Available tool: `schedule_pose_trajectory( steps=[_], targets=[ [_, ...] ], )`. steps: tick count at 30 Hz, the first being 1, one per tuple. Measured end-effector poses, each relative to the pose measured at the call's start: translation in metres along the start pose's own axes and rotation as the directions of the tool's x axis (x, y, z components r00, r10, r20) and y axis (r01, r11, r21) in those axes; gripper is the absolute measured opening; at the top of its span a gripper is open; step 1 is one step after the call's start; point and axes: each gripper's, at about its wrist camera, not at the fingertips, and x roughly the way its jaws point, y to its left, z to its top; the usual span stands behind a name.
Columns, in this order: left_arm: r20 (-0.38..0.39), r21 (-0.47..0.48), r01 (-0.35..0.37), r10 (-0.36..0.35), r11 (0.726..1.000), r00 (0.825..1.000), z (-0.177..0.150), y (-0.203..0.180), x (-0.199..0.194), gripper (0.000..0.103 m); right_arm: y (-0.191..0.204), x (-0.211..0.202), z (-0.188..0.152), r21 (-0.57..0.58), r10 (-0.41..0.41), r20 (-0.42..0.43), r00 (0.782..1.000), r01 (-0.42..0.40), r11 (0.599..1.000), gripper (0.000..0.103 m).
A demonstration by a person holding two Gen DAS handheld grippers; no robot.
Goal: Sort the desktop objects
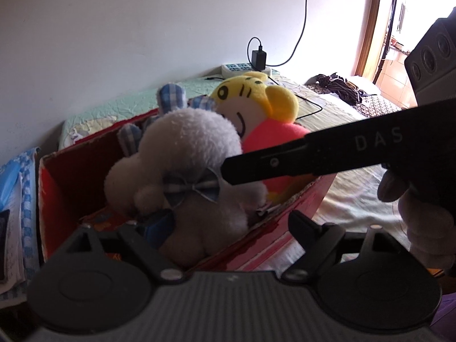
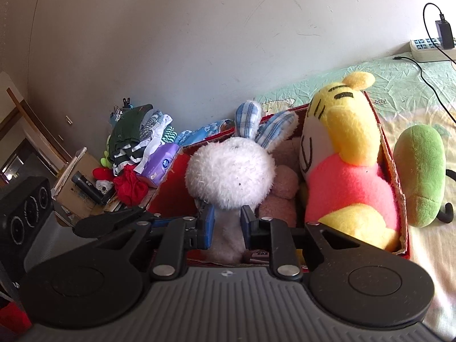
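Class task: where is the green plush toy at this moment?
In the right wrist view, the green plush toy lies on the bed at right, outside the red box, beside the yellow tiger plush.

A bed covered with a crinkled pale green and yellow sheet (image 2: 356, 77) fills the right of the right wrist view. Directly on it rest an open red cardboard box (image 2: 394, 176) at centre, a green plush toy (image 2: 419, 171) touching the box's right wall, and a white power strip (image 2: 427, 47) at upper right.

The rabbit (image 2: 230, 176) hides the box (image 2: 394, 171) floor and most of a brown toy (image 2: 285, 183). The green toy (image 2: 420, 171) sits half behind the box wall. Left fingertips lie hidden behind the rabbit.
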Motion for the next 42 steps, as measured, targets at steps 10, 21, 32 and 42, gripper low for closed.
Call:
schedule_pose_trajectory(
  steps=[10,21,32,42],
  targets=[
    [-0.038,-0.155,0.044,-0.050,0.987,0.998,0.011,0.026,0.002,0.092,0.005,0.007,-0.002,-0.014,-0.028,0.015,0.999,0.029,0.999,0.022],
    [-0.034,-0.229,0.055,-0.064,0.972,0.997,0.011,0.032,0.001,0.091,0.008,0.014,-0.006,-0.035,-0.067,0.008,0.998,0.068,0.997,0.022],
    [-0.060,-0.245,0.003,-0.018,0.969,0.998,0.010,0.029,0.001,0.092,0.008,0.016,-0.010,-0.009,-0.086,0.018,0.996,0.086,0.996,0.022],
    [-0.097,-0.229,-0.036,0.014,0.973,0.995,0.009,0.022,0.005,0.103,0.009,0.017,-0.013,-0.019,-0.092,0.025,0.995,0.092,0.996,0.022]
  ],
)
